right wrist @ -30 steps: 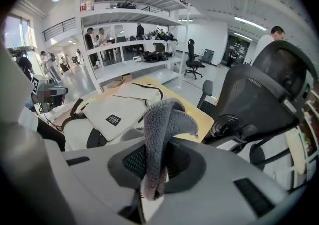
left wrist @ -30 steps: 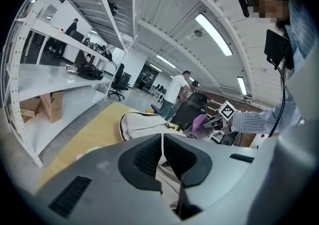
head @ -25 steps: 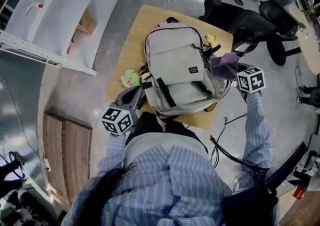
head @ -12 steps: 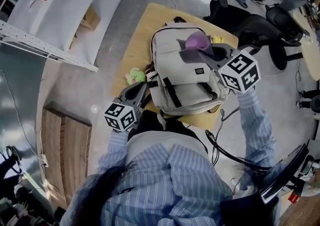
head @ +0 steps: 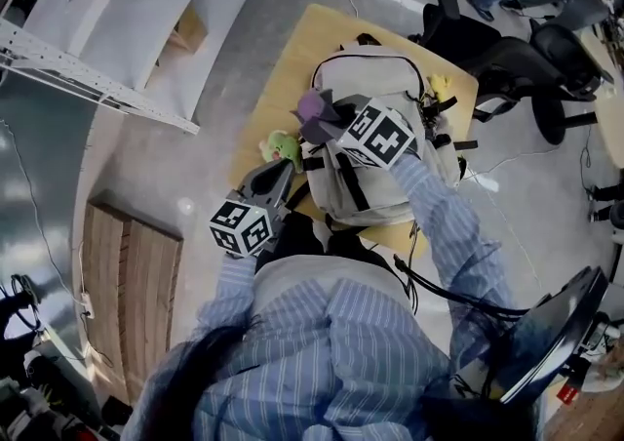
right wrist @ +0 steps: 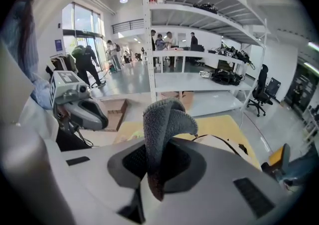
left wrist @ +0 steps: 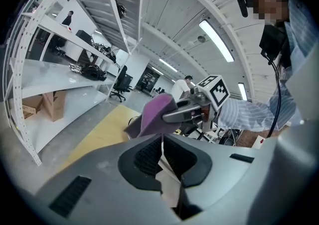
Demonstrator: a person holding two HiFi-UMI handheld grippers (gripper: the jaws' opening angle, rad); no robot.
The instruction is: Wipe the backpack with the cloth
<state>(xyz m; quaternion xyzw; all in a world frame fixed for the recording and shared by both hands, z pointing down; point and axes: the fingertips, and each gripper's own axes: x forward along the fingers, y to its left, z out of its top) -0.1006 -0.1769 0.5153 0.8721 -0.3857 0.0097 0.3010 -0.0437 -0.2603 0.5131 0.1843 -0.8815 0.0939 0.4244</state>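
A pale grey backpack (head: 390, 88) with black straps lies on a wooden table (head: 283, 68). My right gripper (head: 327, 117) hovers over the backpack's left side and is shut on a purple cloth (head: 314, 105). In the right gripper view the cloth (right wrist: 162, 129) sticks up folded from between the jaws. My left gripper (head: 286, 171) sits at the backpack's near left corner, jaws closed with a pale piece of the backpack (left wrist: 168, 186) between them. The left gripper view looks upward and shows the cloth (left wrist: 154, 114) held by the right gripper (left wrist: 187, 112).
A green plush toy (head: 283, 146) lies on the table left of the backpack, and a yellow toy (head: 441, 86) lies at its right. Black office chairs (head: 487, 39) stand right of the table. White shelving (head: 117, 29) runs along the left. People stand at the far right.
My right gripper has swept the cloth from the backpack's right side across its top to the left side. The left gripper has stayed at the near left corner.
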